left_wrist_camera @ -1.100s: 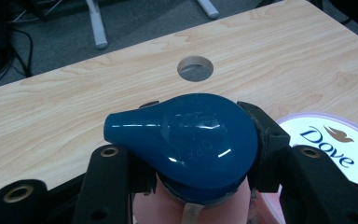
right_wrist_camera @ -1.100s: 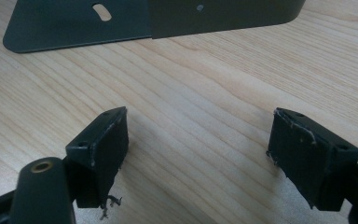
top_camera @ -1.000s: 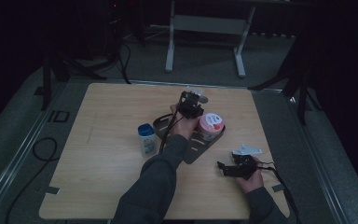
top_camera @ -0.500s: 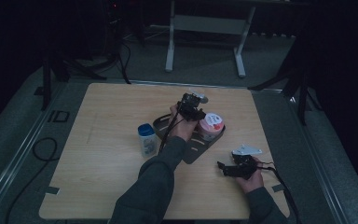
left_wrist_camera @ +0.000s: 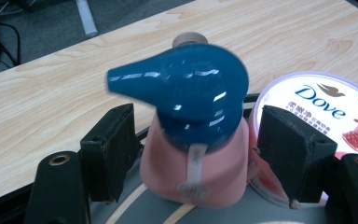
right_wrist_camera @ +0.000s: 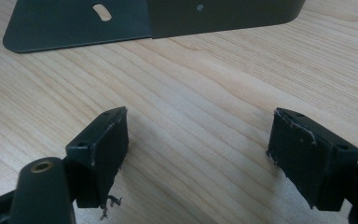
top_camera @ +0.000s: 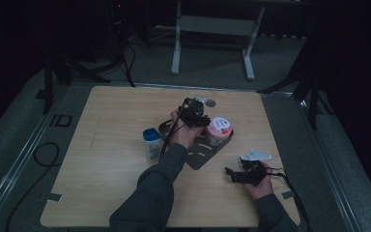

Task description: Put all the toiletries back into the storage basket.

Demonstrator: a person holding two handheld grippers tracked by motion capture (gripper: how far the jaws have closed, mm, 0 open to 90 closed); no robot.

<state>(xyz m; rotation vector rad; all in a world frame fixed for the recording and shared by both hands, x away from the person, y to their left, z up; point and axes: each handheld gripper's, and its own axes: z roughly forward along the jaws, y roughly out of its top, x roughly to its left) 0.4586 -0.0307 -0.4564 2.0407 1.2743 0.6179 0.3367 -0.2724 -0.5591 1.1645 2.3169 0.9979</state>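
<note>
Left gripper (left_wrist_camera: 193,154) jaws just opening, pink pump bottle (left_wrist_camera: 193,158) between, pads clear. Right gripper (right_wrist_camera: 198,154) wide, empty. Risk: withdrawing jaw catches blue nozzle (left_wrist_camera: 121,79), tips bottle against Dove jar (left_wrist_camera: 324,105).

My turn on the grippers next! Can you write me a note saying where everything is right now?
Left gripper: jaws have just been opening; the pink pump bottle with the blue pump head stands between them, gaps on both sides, so it is let go.
Right gripper: open, nothing between the jaws, resting low over the table near the dark rack.
Pump bottle stands on the rack, right beside the Dove tub.
The blue-capped bottle stands on the table left of the rack.
Done: pump bottle and tub placed. Left: probably the blue-capped bottle.
</note>
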